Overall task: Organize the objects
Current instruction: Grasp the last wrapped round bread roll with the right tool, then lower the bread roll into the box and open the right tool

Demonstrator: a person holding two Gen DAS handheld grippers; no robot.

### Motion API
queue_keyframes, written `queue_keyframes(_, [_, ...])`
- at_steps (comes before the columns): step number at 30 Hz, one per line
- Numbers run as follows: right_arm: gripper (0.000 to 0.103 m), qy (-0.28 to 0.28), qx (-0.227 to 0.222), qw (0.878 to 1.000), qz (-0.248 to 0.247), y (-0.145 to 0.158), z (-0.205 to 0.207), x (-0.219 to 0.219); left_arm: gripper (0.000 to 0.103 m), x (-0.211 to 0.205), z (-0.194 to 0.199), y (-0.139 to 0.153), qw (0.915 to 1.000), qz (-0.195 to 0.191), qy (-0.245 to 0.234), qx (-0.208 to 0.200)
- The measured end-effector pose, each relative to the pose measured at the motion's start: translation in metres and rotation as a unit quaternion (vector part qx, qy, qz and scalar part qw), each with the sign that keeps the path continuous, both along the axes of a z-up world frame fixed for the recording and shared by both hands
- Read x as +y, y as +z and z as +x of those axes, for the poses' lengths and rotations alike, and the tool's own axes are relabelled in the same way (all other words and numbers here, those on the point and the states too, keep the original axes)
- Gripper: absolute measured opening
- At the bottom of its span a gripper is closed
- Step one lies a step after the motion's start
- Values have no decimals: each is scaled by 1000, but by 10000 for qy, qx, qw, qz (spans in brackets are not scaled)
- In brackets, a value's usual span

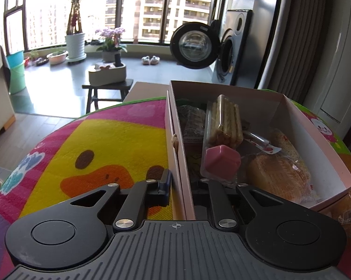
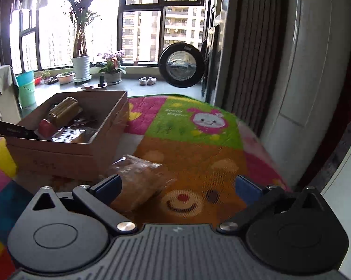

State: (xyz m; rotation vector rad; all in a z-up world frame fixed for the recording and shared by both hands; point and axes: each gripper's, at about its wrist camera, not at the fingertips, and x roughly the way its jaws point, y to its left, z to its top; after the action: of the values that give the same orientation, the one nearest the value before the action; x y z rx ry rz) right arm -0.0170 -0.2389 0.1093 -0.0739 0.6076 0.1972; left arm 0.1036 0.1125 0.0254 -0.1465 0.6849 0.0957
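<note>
The left tongs (image 1: 179, 186) straddle the near left wall of the pink cardboard box (image 1: 315, 140): one blue-padded finger (image 1: 164, 183) sits outside on the cartoon mat (image 1: 100, 140), the other reaches inside, its tip hidden among the packets. The wall runs between them, but whether the pads actually press on it I cannot tell. Just ahead of the inner finger lies a clear pack holding a pink cup (image 1: 222, 159) and a stack of wafer sticks (image 1: 224, 120); to the right of that, a wrapped bun (image 1: 278, 175) fills the near right part of the box, with a dark wrapped packet (image 1: 190, 121) along the left wall further ahead.

The right tongs (image 2: 177, 189) stand wide apart over the mat's bear picture, holding nothing. A wrapped bread packet (image 2: 140, 177) lies on the mat just beside the left-hand finger (image 2: 110, 187), partly between the two fingers, close to the box's near corner. The box (image 2: 65, 154) is ahead and to the left of these tongs, and the other tool's dark finger (image 2: 14, 130) reaches in over its left rim.

Well beyond both tongs, a washing machine door (image 2: 181, 65) hangs open by the windows, near potted plants (image 2: 80, 65)
</note>
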Motion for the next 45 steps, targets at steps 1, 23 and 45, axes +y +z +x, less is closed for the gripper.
queue_keyframes(1, [103, 80, 106, 9998, 168, -3, 0, 5, 15, 0, 0, 0, 10000, 10, 0, 5])
queue_keyframes(23, [95, 209, 480, 9986, -19, -24, 15, 36, 15, -1, -1, 0, 10000, 38, -43, -2])
queue_keyframes(45, [55, 364, 999, 9926, -585, -15, -4, 33, 15, -1, 1, 1, 10000, 17, -97, -7])
